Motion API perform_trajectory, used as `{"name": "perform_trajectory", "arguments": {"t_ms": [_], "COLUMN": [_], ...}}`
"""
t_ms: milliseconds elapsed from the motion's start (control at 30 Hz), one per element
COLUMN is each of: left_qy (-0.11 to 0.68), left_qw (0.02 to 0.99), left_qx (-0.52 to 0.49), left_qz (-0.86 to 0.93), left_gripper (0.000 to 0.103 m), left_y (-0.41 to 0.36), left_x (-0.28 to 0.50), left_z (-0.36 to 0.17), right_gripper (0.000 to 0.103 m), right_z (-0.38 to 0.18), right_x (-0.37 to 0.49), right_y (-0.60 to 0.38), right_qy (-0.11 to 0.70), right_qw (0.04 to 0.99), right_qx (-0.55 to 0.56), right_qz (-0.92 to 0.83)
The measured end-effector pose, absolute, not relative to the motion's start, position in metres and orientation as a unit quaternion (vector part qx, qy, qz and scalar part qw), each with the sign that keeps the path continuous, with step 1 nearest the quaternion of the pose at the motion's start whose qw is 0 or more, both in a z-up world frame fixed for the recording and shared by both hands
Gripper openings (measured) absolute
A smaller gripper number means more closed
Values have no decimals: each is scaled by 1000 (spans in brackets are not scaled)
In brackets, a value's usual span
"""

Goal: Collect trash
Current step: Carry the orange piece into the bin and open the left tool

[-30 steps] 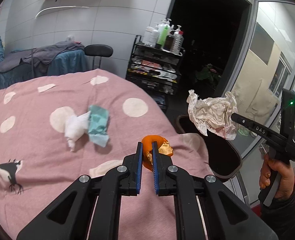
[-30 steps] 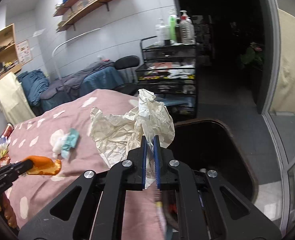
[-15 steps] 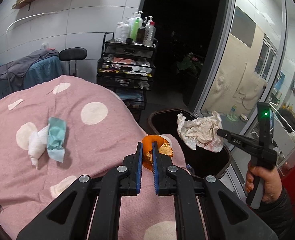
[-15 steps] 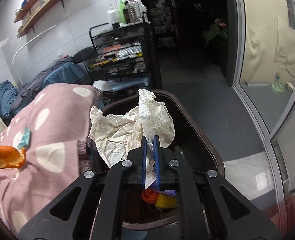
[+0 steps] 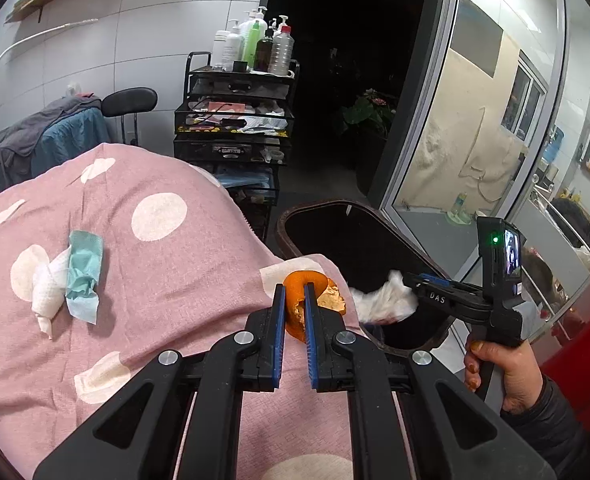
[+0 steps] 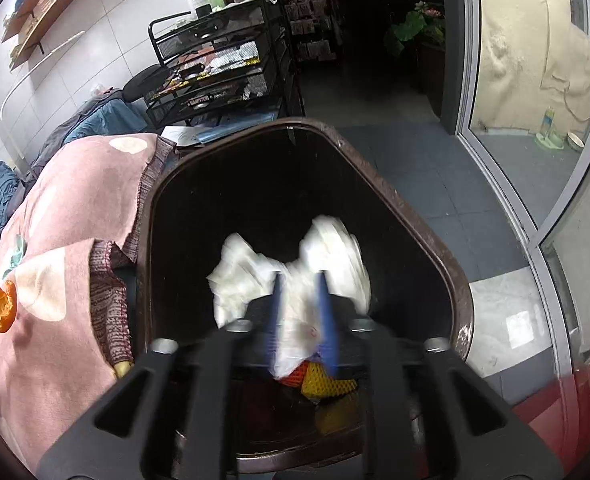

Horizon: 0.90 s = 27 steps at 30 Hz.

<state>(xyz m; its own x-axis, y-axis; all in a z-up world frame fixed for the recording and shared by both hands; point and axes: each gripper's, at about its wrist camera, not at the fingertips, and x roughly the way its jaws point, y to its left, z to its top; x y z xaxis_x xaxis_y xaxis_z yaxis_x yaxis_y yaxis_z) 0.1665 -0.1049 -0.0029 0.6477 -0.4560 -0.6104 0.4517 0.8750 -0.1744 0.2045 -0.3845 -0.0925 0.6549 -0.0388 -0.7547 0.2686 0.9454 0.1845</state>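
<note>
Right tongs [image 6: 301,312] having swung over the bin [image 6: 451,272] are spreading, seemingly dropping crumpled paper [image 6: 291,276].
Left tongs [image 5: 293,320] are pinching orange peel [image 5: 301,286]; 2 tissues [image 5: 69,280] are waiting on the blanket [image 5: 175,280].

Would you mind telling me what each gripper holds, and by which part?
Left gripper pinches the orange peel by its near edge. Right gripper looks open around the crumpled paper; blurred, uncertain.
</note>
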Motion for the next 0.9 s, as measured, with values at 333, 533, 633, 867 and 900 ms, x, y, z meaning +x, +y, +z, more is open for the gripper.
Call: {"name": "perform_trajectory", "arguments": {"t_ms": [333, 533, 633, 867, 900], "left_qy": [330, 336, 340, 351, 352], "left_qw": [904, 895, 890, 878, 877], "left_qx": [22, 31, 37, 58, 62], "left_qz": [-271, -293, -302, -321, -322], "left_gripper": [10, 10, 10, 10, 10], "left_y": [-133, -160, -174, -206, -210], "left_x": [170, 182, 189, 199, 200], "left_z": [2, 4, 3, -4, -4], "right_gripper": [74, 80, 80, 81, 81], "right_z": [-73, -59, -57, -56, -57], "right_x": [185, 170, 166, 157, 155], "right_y": [-380, -387, -392, -405, -406], "right_qy": [369, 350, 347, 347, 347], "right_qw": [913, 918, 917, 913, 912], "right_qx": [143, 148, 151, 163, 164], "right_qz": [-99, -115, -127, -142, -143]}}
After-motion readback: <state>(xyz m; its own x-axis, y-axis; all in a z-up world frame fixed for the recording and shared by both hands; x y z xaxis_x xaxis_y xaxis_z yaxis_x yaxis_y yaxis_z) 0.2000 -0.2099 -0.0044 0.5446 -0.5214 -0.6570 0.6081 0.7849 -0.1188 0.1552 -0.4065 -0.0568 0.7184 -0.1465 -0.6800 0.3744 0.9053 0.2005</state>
